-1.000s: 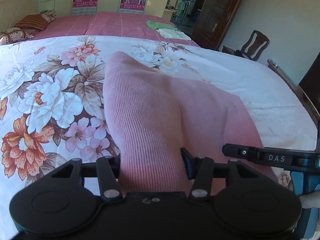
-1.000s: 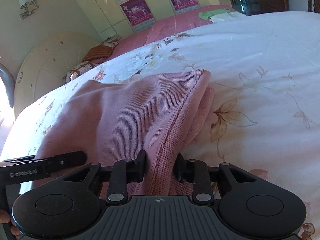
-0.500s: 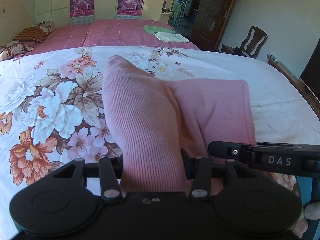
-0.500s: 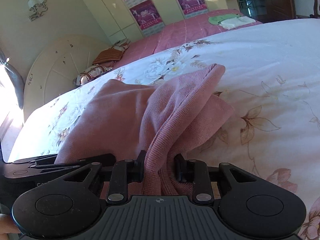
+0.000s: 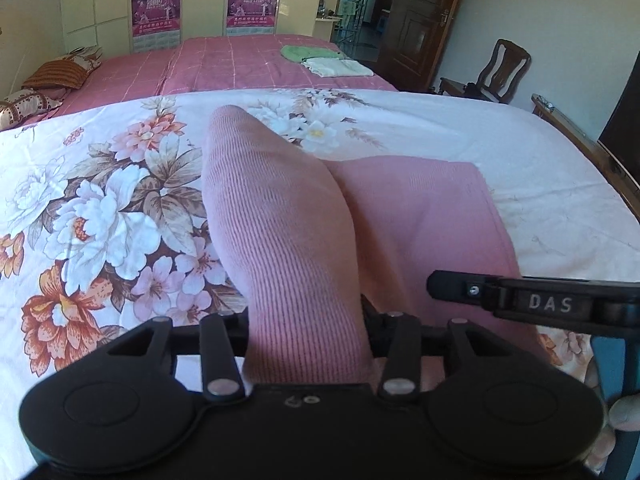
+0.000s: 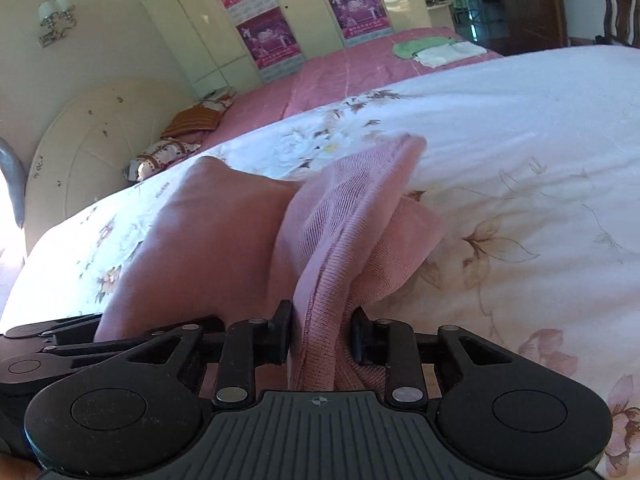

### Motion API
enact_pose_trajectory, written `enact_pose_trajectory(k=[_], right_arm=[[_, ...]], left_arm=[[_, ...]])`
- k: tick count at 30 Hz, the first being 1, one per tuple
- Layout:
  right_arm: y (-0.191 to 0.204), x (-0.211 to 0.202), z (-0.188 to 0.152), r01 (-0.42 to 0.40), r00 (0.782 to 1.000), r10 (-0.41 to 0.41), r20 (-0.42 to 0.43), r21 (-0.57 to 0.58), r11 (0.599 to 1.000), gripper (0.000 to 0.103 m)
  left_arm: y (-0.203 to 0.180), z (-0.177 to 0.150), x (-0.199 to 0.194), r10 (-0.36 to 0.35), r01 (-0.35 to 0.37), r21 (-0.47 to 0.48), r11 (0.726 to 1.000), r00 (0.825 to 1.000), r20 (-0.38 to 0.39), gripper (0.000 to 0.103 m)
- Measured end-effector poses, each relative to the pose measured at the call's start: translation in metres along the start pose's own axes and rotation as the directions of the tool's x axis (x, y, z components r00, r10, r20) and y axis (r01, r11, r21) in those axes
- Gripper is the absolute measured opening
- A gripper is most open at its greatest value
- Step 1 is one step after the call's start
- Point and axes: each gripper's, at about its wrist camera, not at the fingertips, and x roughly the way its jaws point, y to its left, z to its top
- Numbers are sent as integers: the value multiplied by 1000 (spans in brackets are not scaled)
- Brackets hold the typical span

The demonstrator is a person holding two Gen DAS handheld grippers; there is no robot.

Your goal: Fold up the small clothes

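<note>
A pink ribbed knit garment (image 5: 420,216) lies on the floral bedsheet (image 5: 100,208). My left gripper (image 5: 306,320) is shut on a thick fold of it, and that fold slopes away to a rounded far end. The rest lies flat to the right, with one square corner showing. The right gripper's finger (image 5: 460,286) reaches in from the right over that flat part. In the right wrist view my right gripper (image 6: 322,322) is shut on a bunched hem of the pink garment (image 6: 352,208), lifted off the bedsheet (image 6: 520,152). The left gripper's fingers (image 6: 60,340) show at the lower left.
A second bed with a pink cover (image 5: 240,64) stands behind, with folded green and white clothes (image 5: 320,60) and pillows (image 5: 52,76) on it. A wooden chair (image 5: 504,68) and a dark door (image 5: 420,20) are at the back right. A wooden bed rail (image 5: 592,148) borders the right side.
The right gripper has lifted its edge of the garment, so the cloth bunches higher and its far corner has drawn in. The left gripper has kept its grip and hardly moved.
</note>
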Motion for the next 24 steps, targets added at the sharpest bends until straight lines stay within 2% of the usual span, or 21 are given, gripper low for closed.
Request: enact_pose_trajectory(k=[2,4,5,6,7,8,9,13,18,24], right_arm=[[-9,4,1,-30,999,30,-13,24,999,29],[-10,10,1,-35,999,36,-35,23,999,35],[-10,16,0,-33,998,34,-57,18,999,41],[-10,21,-2,-43,996,44,-73,20,999,41],[-9,21,-5,-51,996,53,-68,25,998,41],[-8,20,-6,-56,996,58,-61,28,998,32],[-8,18,-6,-71,996,73,-54,37,997,30],[0,6,-2,-130,991,132,-35,54,990,28],[32,-10,5,-214,977,215,-11,59,975,27],[101,-9,3,-286,958,286,-6,4,958,27]], left_arm=[[10,-2,7,-5,4,-40,999,1000,-19,47],[18,-4,12,-14,12,-81,997,1000,-25,47],[18,-5,12,-13,11,-83,996,1000,-20,47],[16,-5,11,-7,7,-71,997,1000,-9,46],[14,-6,9,-2,2,-58,998,1000,3,44],[13,-6,6,1,-1,-52,999,1000,12,42],[12,-6,4,0,1,-52,999,1000,21,41],[10,-3,-11,-23,26,-51,998,998,53,39],[17,3,-39,-39,43,-39,998,995,87,39],[73,0,-84,-2,11,-67,998,991,133,39]])
